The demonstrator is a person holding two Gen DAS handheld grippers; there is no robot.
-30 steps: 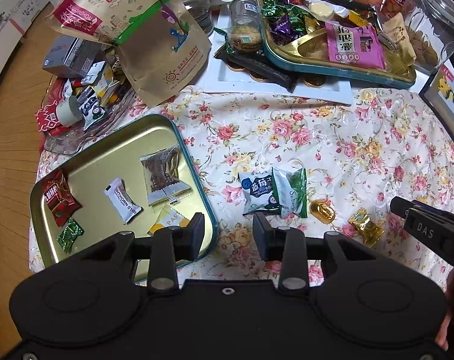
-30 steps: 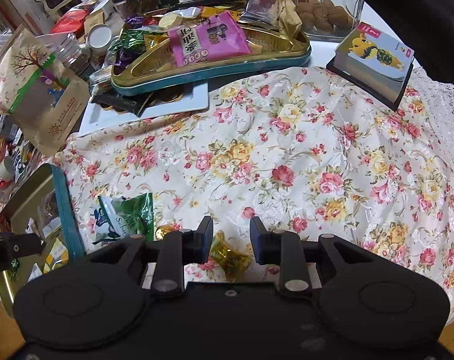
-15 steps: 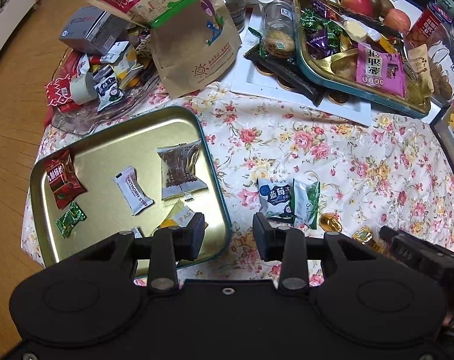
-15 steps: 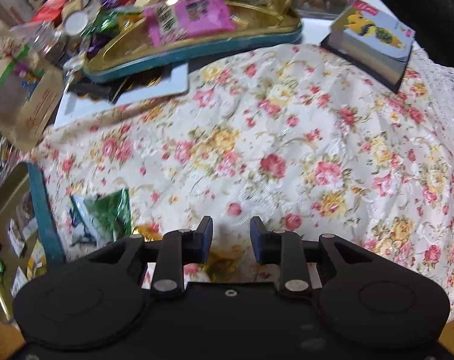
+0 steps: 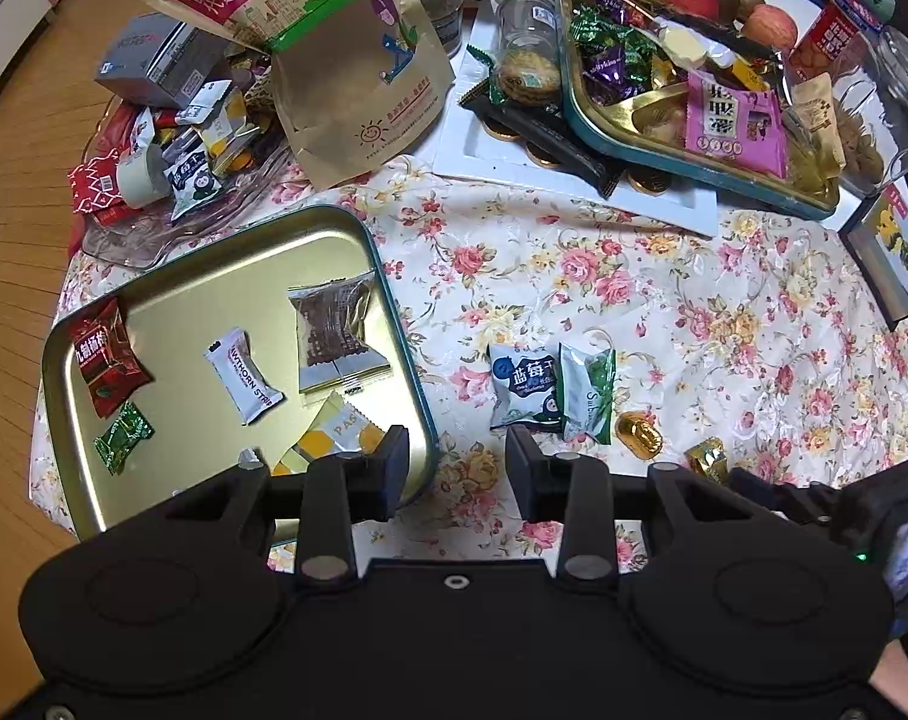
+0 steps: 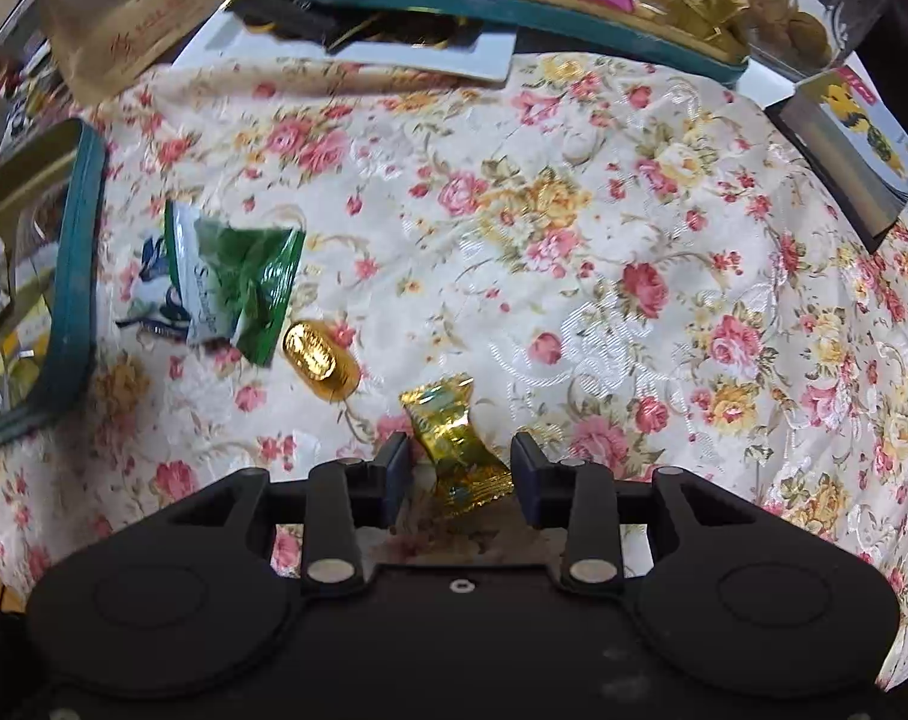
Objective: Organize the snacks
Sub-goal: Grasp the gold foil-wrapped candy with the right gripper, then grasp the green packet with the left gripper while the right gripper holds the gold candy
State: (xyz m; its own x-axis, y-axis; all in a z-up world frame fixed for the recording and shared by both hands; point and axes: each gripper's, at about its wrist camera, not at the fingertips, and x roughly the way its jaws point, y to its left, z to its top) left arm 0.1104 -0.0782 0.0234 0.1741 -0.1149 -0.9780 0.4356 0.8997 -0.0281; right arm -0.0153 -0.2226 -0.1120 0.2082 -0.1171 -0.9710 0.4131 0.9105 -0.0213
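A gold tin tray (image 5: 172, 276) with a teal rim holds several wrapped snacks. On the floral cloth lie a blue-and-white blueberry packet (image 5: 523, 384), a green packet (image 5: 589, 390) (image 6: 238, 288), a gold ingot sweet (image 5: 639, 433) (image 6: 321, 358) and a gold-wrapped candy (image 5: 707, 457) (image 6: 457, 444). My right gripper (image 6: 459, 471) is open, low over the cloth, with the gold-wrapped candy between its fingers. My left gripper (image 5: 457, 462) is open and empty, above the tray's right rim.
At the back stand a second gold tray (image 5: 598, 126) full of sweets, a white board (image 5: 574, 180), a brown paper bag (image 5: 358, 60), glass jars and apples. A clear dish of packets (image 5: 154, 204) sits at the back left. A card box (image 6: 844, 144) lies at the right.
My right gripper has dropped towards the cloth and now straddles the gold-wrapped candy. My left gripper has lifted and drawn back a little.
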